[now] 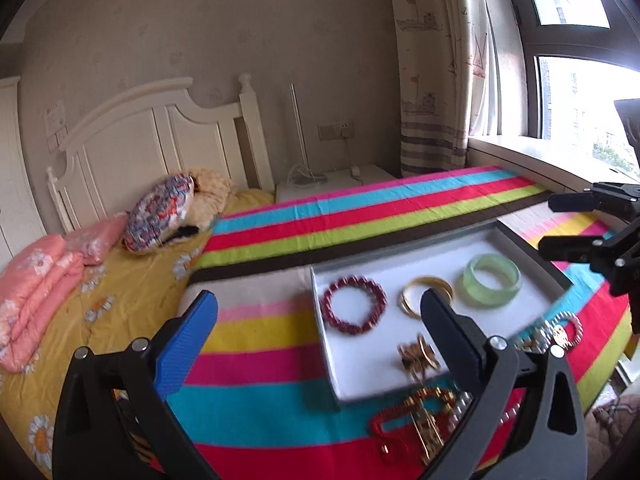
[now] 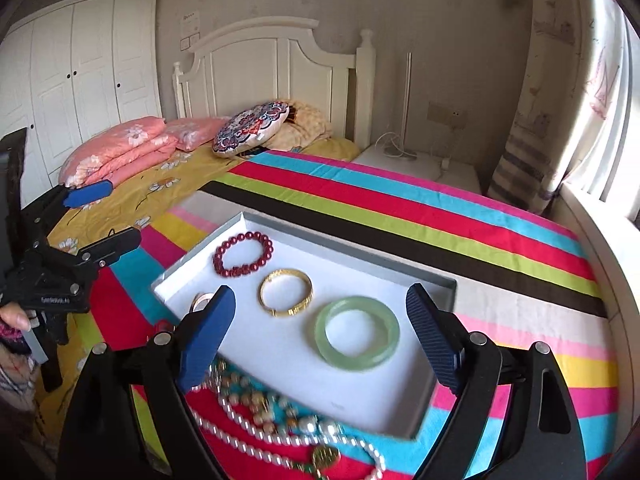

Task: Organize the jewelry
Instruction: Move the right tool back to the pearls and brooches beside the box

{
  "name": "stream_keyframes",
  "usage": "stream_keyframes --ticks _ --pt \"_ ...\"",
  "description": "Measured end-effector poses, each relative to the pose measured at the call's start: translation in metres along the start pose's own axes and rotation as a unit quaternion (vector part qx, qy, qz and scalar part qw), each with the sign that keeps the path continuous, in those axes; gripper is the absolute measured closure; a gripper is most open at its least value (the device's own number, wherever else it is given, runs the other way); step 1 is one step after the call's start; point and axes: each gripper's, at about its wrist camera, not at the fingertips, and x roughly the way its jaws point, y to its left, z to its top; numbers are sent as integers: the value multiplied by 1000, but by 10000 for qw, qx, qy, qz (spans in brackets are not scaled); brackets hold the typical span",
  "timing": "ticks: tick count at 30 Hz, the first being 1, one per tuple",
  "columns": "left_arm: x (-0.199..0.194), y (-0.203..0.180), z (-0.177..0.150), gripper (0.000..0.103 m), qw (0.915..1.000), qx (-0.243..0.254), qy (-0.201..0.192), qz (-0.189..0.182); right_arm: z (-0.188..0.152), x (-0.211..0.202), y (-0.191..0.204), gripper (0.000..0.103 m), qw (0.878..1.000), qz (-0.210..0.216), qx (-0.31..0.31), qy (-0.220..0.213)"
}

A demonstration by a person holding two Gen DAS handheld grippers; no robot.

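A white tray (image 2: 432,360) lies on the striped blanket. In it sit a red bead bracelet (image 2: 243,254), a gold bangle (image 2: 286,292) and a green jade bangle (image 2: 357,333). In the left wrist view the tray (image 1: 356,380) also holds a small gold piece (image 1: 418,356). Loose pearl necklaces (image 2: 256,412) and a red-and-gold piece (image 1: 412,412) lie on the blanket by the tray's near edge. My left gripper (image 1: 320,324) is open and empty above the tray's left side. My right gripper (image 2: 320,320) is open and empty above the tray.
The striped blanket (image 2: 400,208) covers the bed. Pink folded quilts (image 2: 120,148) and a patterned cushion (image 2: 252,128) lie near the white headboard (image 2: 276,68). A white nightstand (image 2: 424,164), curtain (image 1: 436,60) and window sill (image 1: 540,160) are at the right.
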Motion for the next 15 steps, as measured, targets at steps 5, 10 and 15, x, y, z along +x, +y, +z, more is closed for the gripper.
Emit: stream_keyframes --ticks 5,10,15 --pt "-9 -6 -24 2 9997 33 197 -118 -32 -15 -1 19 10000 -27 -55 16" --pt "-15 -23 -51 2 9985 292 346 -294 -70 -16 -4 19 9996 -4 13 295" --pt "-17 -38 -79 2 9960 335 559 -618 -91 -11 1 19 9985 183 67 512"
